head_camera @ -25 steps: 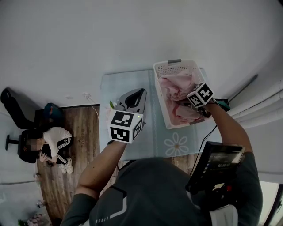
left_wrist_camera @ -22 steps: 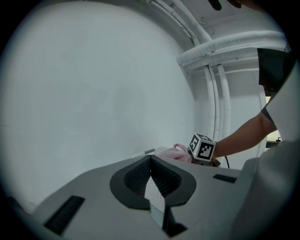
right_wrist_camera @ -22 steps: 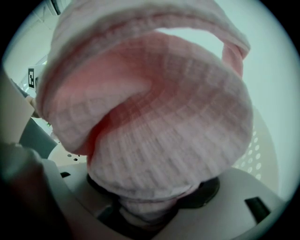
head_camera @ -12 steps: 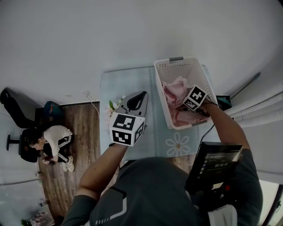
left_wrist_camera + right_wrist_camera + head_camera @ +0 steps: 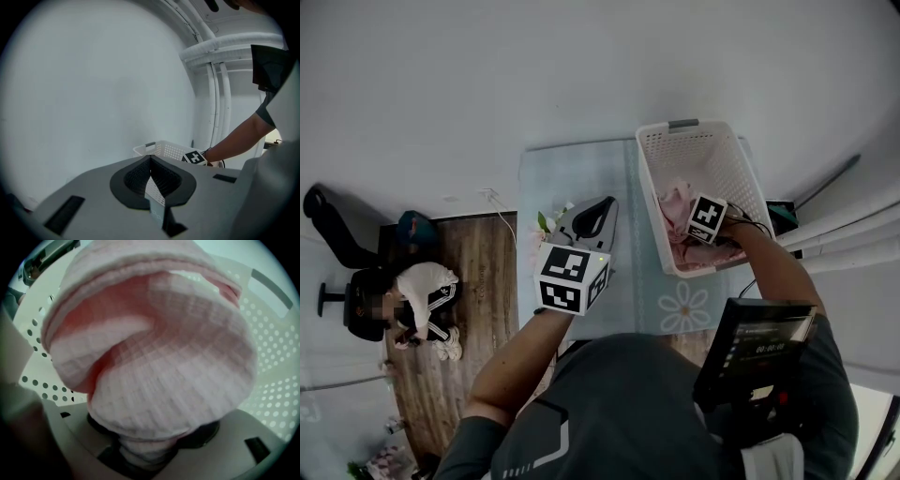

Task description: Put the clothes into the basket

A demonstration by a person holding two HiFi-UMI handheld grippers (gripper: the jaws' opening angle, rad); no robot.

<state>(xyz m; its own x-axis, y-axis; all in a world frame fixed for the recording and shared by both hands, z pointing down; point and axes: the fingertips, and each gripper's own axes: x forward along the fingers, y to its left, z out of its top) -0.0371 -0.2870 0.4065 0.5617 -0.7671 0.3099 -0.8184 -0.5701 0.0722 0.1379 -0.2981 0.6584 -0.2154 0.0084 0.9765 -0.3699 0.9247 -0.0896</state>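
A white perforated basket (image 5: 739, 178) stands on the pale blue table (image 5: 572, 173). Pink ribbed clothes (image 5: 677, 202) lie inside it. My right gripper (image 5: 701, 231) reaches down into the basket, its marker cube over the pink heap. In the right gripper view a bunched pink garment (image 5: 154, 352) fills the frame and narrows down into the right gripper (image 5: 149, 442), whose pads it hides; the basket wall (image 5: 276, 380) shows around it. My left gripper (image 5: 590, 214) hovers over the table left of the basket, jaws shut and empty, tips meeting in the left gripper (image 5: 151, 158) view.
A person (image 5: 417, 298) sits on the wooden floor left of the table. A plant sprig (image 5: 546, 223) lies by the left gripper. White pipes (image 5: 219, 93) run up the wall behind the basket (image 5: 165, 150). A flower print (image 5: 686, 305) marks the table's near edge.
My right gripper has sunk lower into the basket with the pink garment, toward the near wall. The left gripper has stayed roughly where it was.
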